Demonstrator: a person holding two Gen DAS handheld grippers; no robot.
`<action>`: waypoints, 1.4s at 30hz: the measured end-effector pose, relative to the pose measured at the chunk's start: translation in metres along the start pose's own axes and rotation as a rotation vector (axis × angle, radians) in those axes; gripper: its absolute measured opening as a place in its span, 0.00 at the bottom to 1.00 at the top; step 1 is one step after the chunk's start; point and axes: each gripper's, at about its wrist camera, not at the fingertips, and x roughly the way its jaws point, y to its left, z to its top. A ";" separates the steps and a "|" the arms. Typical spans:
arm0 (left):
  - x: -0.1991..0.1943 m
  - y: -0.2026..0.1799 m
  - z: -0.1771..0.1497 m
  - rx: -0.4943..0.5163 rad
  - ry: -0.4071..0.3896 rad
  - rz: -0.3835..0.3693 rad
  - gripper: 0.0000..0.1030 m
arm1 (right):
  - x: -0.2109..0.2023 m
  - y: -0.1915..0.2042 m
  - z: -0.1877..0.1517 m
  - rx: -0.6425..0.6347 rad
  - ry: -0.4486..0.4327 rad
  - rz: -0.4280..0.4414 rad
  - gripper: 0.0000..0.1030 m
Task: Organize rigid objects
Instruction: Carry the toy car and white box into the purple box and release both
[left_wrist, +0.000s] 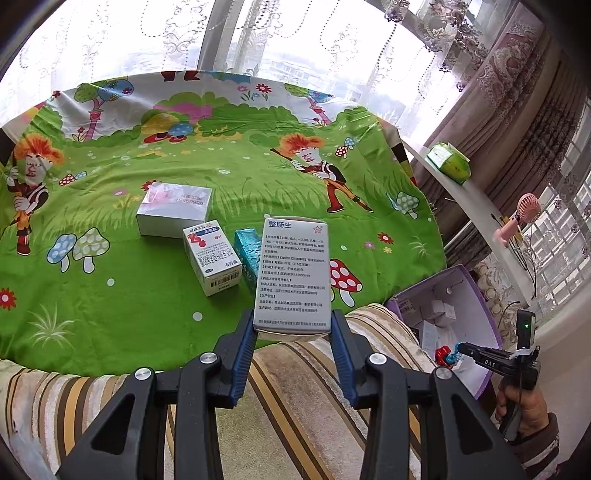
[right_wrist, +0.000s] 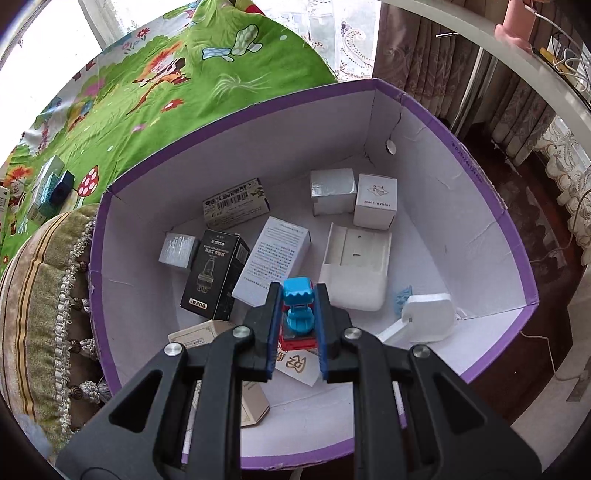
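My left gripper is shut on a white medicine box printed with black text, held up over the green cartoon cloth. On that cloth lie a second white medicine box, a teal foil box and a silver box. My right gripper is shut on a small blue and red toy and hangs over the inside of the purple-rimmed white storage box. In the left wrist view the right gripper with the toy shows over that same box.
Inside the storage box lie a black box, several white and silver cartons, a white foam tray and a white plastic piece. A striped cushion borders the box on the left. A white shelf carries a green pack and a pink fan.
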 end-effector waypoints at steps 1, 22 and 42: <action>0.000 0.000 0.000 0.001 0.001 0.000 0.40 | 0.003 0.001 0.000 -0.002 0.005 0.000 0.20; 0.007 -0.047 -0.001 0.093 0.023 -0.073 0.40 | 0.013 0.000 -0.001 0.008 0.045 0.004 0.38; 0.031 -0.150 -0.027 0.260 0.128 -0.314 0.42 | -0.015 -0.015 0.009 0.061 -0.037 0.004 0.59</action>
